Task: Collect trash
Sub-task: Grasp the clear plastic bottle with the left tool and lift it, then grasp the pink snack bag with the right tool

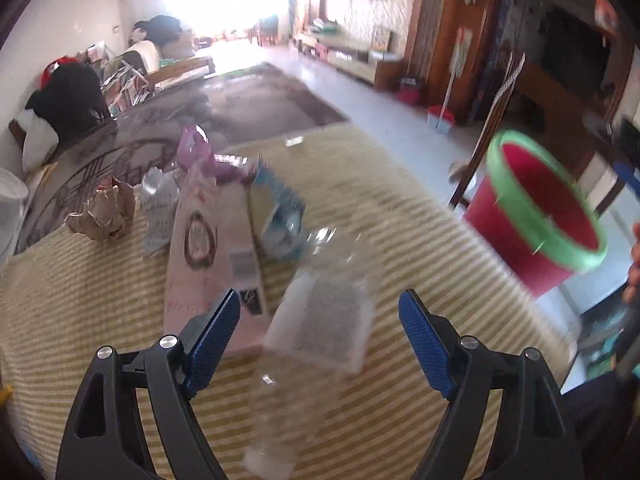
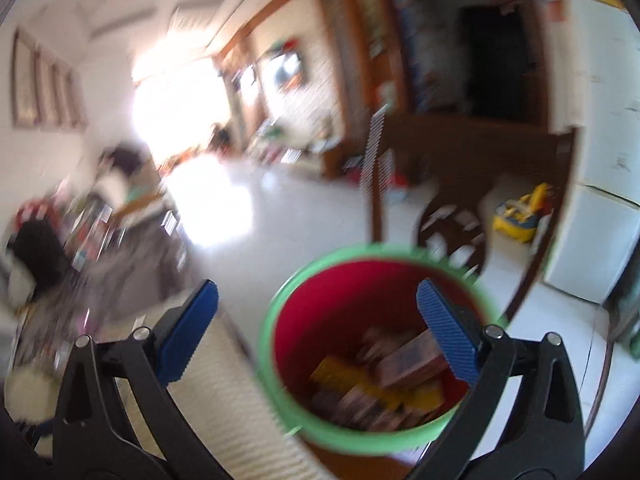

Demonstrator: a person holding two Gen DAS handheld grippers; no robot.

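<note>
My left claw [image 1: 320,332] hangs over the tabletop [image 1: 400,208], which is covered in a cream-and-yellow striped cloth. Its blue pads stand wide apart with nothing gripped. Between and just ahead of them lies a clear plastic bag [image 1: 324,320], blurred, resting on the cloth. Its near edge overlaps a long pink carton [image 1: 200,256] printed with a round dark emblem. Beyond the carton lie a blue-and-white wrapper [image 1: 280,216], a silvery printed wrapper [image 1: 160,208], a pink-purple plastic bag [image 1: 196,152] and, furthest left, a crumpled brown paper wad [image 1: 104,212]. All of it sits loosely bunched at the left-centre of the cloth.

The red bin with a green rim [image 1: 536,216] shows at the right of the left wrist view, off the tabletop edge, tilted with its mouth toward the camera. I cannot tell what supports it.

My right claw [image 2: 316,328] is also spread wide and empty. The right wrist view is heavily motion-blurred. It looks down into the same red bin [image 2: 316,320], and the right pad overlaps the bin's mouth in the frame. Inside are several boxes [image 2: 408,356] in brown and pink, plus yellow packaging [image 2: 340,372]. A strip of striped cloth [image 2: 236,400] lies just left of the bin.
</note>
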